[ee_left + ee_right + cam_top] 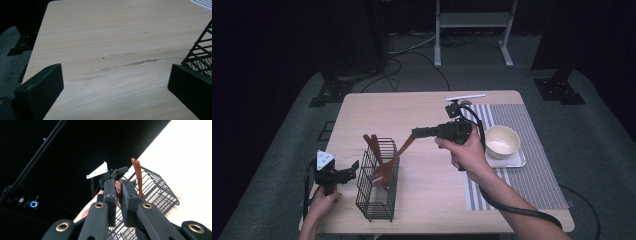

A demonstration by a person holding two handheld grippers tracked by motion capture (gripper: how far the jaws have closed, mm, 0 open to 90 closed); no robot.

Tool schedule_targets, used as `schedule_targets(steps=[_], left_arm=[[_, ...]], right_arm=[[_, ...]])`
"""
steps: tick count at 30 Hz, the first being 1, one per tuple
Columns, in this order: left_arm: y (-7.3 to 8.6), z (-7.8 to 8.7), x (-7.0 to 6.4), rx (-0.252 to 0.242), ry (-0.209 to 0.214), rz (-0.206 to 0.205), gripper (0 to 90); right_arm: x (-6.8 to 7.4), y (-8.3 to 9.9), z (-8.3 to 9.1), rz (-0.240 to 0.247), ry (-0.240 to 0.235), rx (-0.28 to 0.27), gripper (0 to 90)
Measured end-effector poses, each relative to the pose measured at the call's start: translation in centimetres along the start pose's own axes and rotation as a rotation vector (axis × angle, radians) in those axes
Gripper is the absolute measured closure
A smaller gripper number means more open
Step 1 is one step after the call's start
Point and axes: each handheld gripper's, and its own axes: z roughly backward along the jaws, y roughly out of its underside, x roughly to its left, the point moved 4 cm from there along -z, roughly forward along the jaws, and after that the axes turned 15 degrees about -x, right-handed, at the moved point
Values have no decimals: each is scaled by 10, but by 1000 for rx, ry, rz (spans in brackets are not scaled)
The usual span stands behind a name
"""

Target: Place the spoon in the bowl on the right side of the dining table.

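While a person is working at the pale wooden table (pixel 427 107), the black wire basket (pixel 378 192) is standing near its front edge, and that closeness is looking like the main hazard: a sideways push from the utensil going in could be tipping the light cage or sliding it toward the drop. Beyond it, the middle and far left of the tabletop are lying bare, offering the widest room for moving, whereas the striped placemat (pixel 532 175) with its tray (pixel 518 161) and cream bowl (pixel 502 141) is crowding the right side. Above the basket, the right gripper (pixel 415 133) is pinching the handle of a brown wooden spoon (pixel 388 164), whose bowl end is already dipping inside the wire walls beside other brown handles (pixel 371 145); a slipping pinch, or the spoon catching on the wire or on those handles, could be jamming it. Just left of the basket, the left gripper (pixel 352 169) is resting low with its jaws spread wide and holding nothing, and any drift rightward could be bumping the cage.
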Motion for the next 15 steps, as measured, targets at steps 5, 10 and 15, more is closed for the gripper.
schedule_targets(steps=[5, 10, 15], left_arm=[[0, 0, 0, -1, 0, 2, 0], [0, 0, -1, -2, -1, 2, 0], [0, 0, -1, -2, -1, 1, 0]], right_arm=[[-4, -5, 7, -22, 5, -14, 833], [-9, -11, 16, -28, 19, -33, 833], [-16, -17, 28, -38, 40, -58, 832]])
